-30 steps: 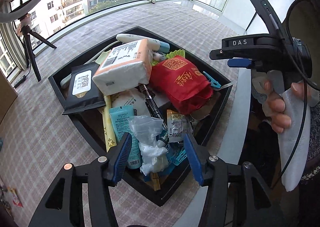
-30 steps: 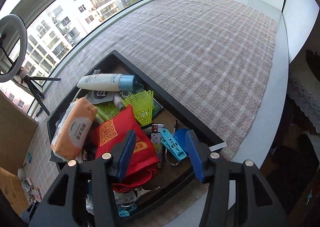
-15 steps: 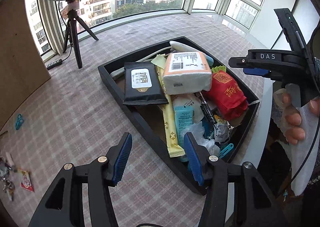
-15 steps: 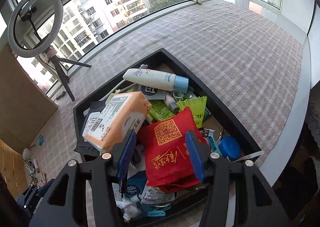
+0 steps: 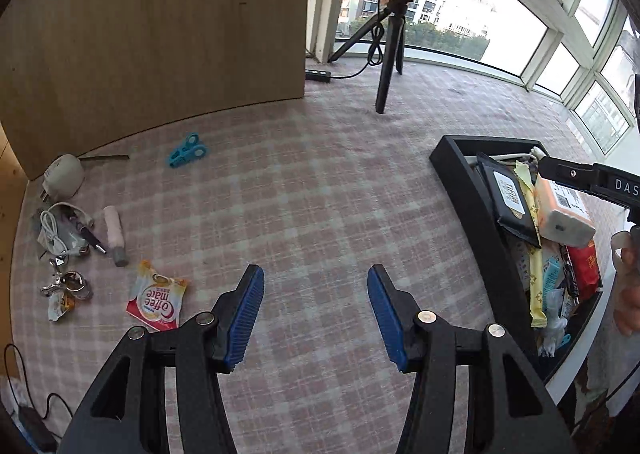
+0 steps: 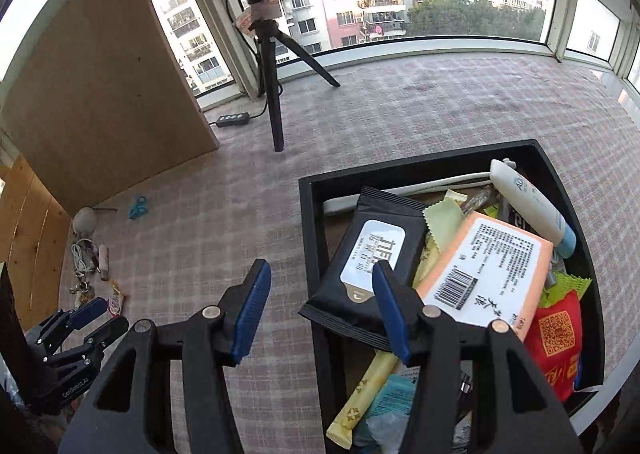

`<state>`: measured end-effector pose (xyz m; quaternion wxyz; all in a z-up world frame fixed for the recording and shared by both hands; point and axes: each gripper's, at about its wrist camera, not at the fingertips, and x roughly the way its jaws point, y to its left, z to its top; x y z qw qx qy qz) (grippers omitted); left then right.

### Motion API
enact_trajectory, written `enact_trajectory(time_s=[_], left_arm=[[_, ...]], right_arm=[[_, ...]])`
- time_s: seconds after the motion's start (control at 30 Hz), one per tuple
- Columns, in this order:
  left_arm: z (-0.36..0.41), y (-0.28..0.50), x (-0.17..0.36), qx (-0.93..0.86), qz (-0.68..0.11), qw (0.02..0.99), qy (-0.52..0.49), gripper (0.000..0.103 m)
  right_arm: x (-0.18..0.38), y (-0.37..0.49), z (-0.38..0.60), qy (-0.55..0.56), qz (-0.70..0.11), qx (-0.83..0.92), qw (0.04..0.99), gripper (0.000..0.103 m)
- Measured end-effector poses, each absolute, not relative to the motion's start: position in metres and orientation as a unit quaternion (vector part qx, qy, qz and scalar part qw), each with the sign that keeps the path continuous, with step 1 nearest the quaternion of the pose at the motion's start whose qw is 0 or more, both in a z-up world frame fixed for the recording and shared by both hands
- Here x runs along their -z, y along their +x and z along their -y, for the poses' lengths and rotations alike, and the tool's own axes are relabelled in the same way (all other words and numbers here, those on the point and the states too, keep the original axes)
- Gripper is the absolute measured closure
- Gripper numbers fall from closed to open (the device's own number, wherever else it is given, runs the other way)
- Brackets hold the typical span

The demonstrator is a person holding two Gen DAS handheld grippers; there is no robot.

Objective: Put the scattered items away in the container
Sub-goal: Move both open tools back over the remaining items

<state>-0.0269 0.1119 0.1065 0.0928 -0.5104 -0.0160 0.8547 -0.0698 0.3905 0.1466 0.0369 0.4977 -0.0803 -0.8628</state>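
Hovering over bare tabletop (image 5: 320,214), left tool (image 5: 316,306) wide, nothing between pads; right tool (image 6: 320,310) also wide, empty, at the black tray's (image 6: 316,254) rim. Coffee sachet (image 5: 158,296) lower left of the left view: light, crinkly, flat, so pinch an edge. Cable-and-keys clutter (image 5: 66,238) beyond is tangled, hard to separate. Tray's right side cut off.

Full tray (image 5: 460,190) at right, scattered items (image 5: 80,250) far left, tripod (image 5: 390,38) behind
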Motion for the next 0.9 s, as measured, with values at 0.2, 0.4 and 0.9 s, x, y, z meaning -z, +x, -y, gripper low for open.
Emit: enact_trajectory(time_s=[0.2,0.4,0.9], left_arm=[[-0.039,-0.052,-0.094,-0.857,0.054,0.014,-0.513,0.052],[0.017,-0.078,-0.077,-0.85,0.078,-0.042,-0.52,0.052],[0.062,-0.117,-0.03,-0.834,0.105,-0.062,-0.538,0.056]], right_arm=[[-0.136,-0.109,-0.296,0.51,0.013,0.852,0.119,0.051],[-0.12,-0.145,-0.217,0.521,-0.009,0.835,0.174,0.044],[-0.039,-0.224,-0.072,0.55,-0.102,0.796,0.231,0.039]])
